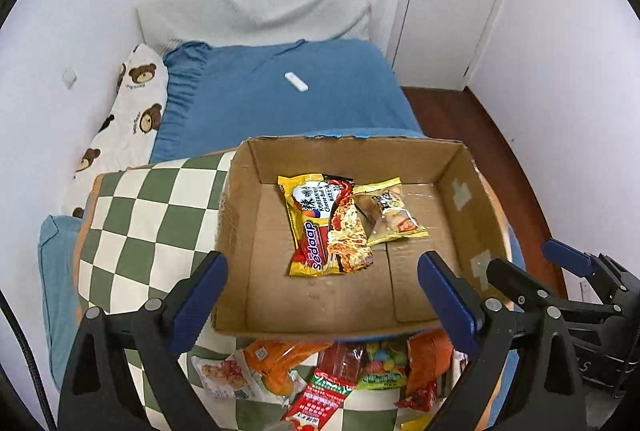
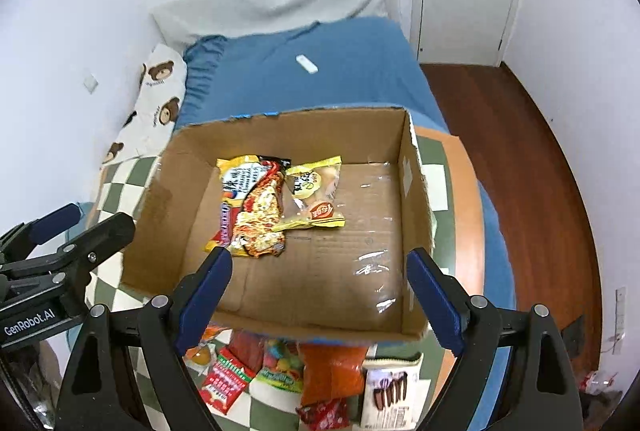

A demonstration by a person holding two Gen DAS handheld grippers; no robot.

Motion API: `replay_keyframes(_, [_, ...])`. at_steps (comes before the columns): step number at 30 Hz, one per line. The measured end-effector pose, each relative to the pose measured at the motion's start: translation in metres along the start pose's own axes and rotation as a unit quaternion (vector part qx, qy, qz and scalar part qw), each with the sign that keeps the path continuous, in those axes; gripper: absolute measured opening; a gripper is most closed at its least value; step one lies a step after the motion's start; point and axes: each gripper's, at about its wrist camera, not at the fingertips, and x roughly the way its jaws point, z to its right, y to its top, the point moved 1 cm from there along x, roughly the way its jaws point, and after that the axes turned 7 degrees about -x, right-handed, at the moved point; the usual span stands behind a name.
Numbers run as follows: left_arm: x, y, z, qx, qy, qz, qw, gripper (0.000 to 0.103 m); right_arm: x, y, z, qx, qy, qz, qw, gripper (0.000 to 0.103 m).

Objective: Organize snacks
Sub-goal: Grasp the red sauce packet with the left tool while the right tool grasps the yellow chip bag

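While both tongs hang empty above the bed, the scene reads like this:

Left tongs (image 1: 320,295): spread wide, holding nothing, low centre of the left wrist view, over the near wall of the cardboard box (image 1: 460,167).
Right tongs (image 2: 320,295): also spread wide and empty, low centre of the right wrist view.
Box: open-topped, centre of both frames, resting on a green-and-white checked cloth (image 1: 152,215).
Already inside: a yellow noodle packet (image 1: 316,227) and a smaller yellow snack bag (image 1: 390,211), touching, toward the far left of the floor.
Loose snacks (image 1: 340,375): a heap at the bottom edge, just in front of the box; an orange bag (image 2: 332,371), a red-and-green packet (image 2: 224,379), a candy bag (image 2: 280,363).
Handling: probably light, soft, crinkly film, slippery; contents likely crush easily, so pinch a sealed edge rather than the middle.
In the way: the box's near wall stands between heap and floor; packets overlap, so one may drag another.
Around: blue bed (image 1: 300,99) behind, white remote (image 1: 296,82) on it, door upper right.
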Motion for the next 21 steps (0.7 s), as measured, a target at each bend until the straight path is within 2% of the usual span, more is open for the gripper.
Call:
replay_keyframes(5, [-0.018, -0.032, -0.011, -0.002, -0.001, 0.003, 1.0000, 0.097, -0.026, -0.031, -0.002, 0.021, 0.017, 0.004, 1.000, 0.091])
replay_keyframes(7, [-0.017, -0.053, -0.016, 0.002, 0.009, -0.002, 1.0000, 0.097, -0.029, -0.054, -0.002, 0.032, 0.027, -0.011, 0.999, 0.091])
replay_keyframes(10, [0.003, -0.095, -0.024, 0.021, 0.030, -0.036, 0.9987, 0.097, -0.018, -0.099, 0.001, 0.053, 0.041, -0.049, 0.997, 0.091])
replay_keyframes(12, [0.033, -0.129, -0.026, 0.049, 0.040, -0.091, 0.9938, 0.097, -0.004, -0.132, 0.004, 0.070, 0.039, -0.081, 0.994, 0.091])
replay_keyframes(15, [0.073, -0.167, -0.027, 0.081, 0.061, -0.146, 0.9841, 0.097, 0.020, -0.186, 0.009, 0.099, 0.039, -0.126, 0.986, 0.091])
replay_keyframes(17, [0.098, -0.189, -0.028, 0.097, 0.071, -0.174, 0.9773, 0.097, 0.039, -0.223, 0.008, 0.112, 0.036, -0.155, 0.981, 0.091])
replay_keyframes(21, [0.137, -0.214, -0.021, 0.128, 0.088, -0.209, 0.9656, 0.097, 0.060, -0.264, -0.001, 0.111, 0.028, -0.175, 0.978, 0.091])
